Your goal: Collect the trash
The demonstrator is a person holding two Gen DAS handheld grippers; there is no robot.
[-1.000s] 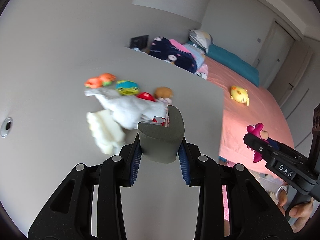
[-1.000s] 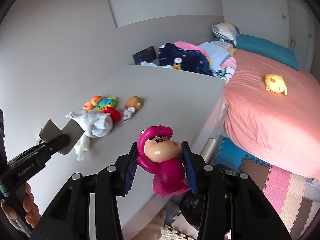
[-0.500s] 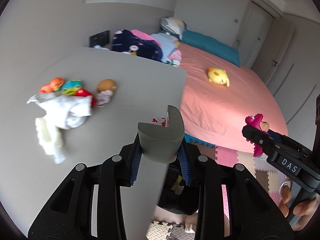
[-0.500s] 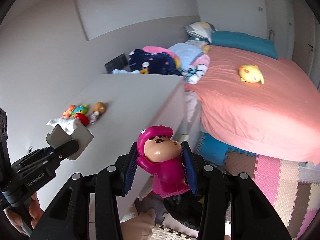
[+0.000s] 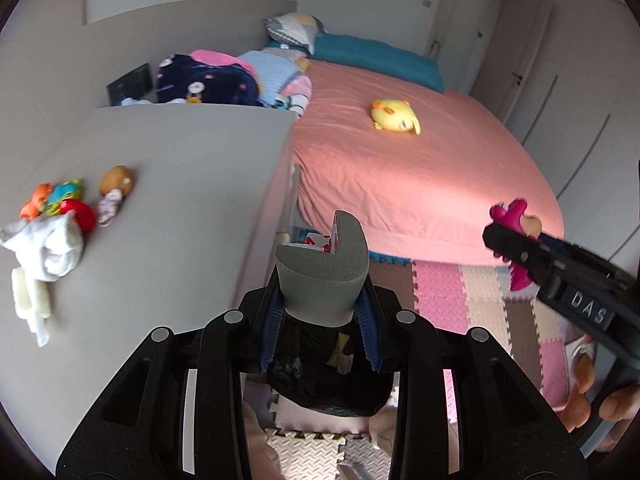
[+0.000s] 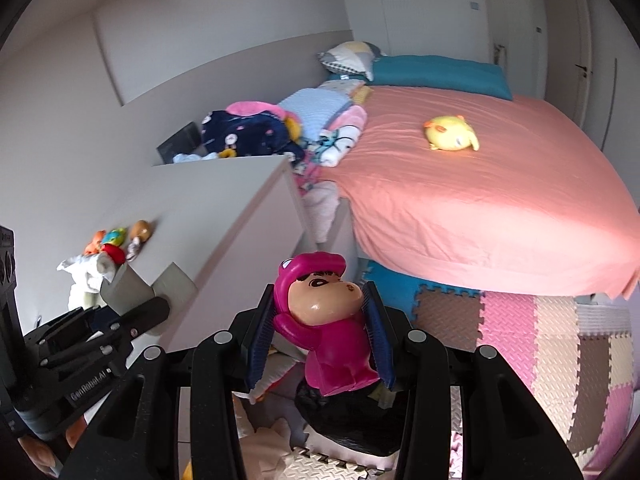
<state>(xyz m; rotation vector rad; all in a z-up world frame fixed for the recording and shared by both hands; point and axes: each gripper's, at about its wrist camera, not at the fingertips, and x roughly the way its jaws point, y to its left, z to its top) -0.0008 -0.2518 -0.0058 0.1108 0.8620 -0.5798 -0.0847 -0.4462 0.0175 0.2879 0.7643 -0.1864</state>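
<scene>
Your left gripper (image 5: 320,316) clamps a grey carton (image 5: 322,272); your right gripper (image 6: 320,334) clamps a pink figure (image 6: 320,320). Both hang above a black bag (image 6: 352,420) on the floor mats (image 6: 560,352), beside the dresser (image 5: 180,184) and bed (image 5: 420,176).

A grey dresser top (image 5: 192,168) is seen at left; on it lie a white crumpled cloth (image 5: 48,248), a cluster of small colourful toys (image 5: 60,204) and a small brown-haired doll (image 5: 114,192), all near each other. A bed with a salmon sheet (image 5: 420,176) is beside it, with a yellow plush (image 5: 394,116) on the sheet, folded blankets (image 5: 224,80) and pillows (image 5: 360,54) at the head. The floor is covered by foam puzzle mats (image 6: 540,344); a black trash bag (image 5: 332,384) sits on them.
</scene>
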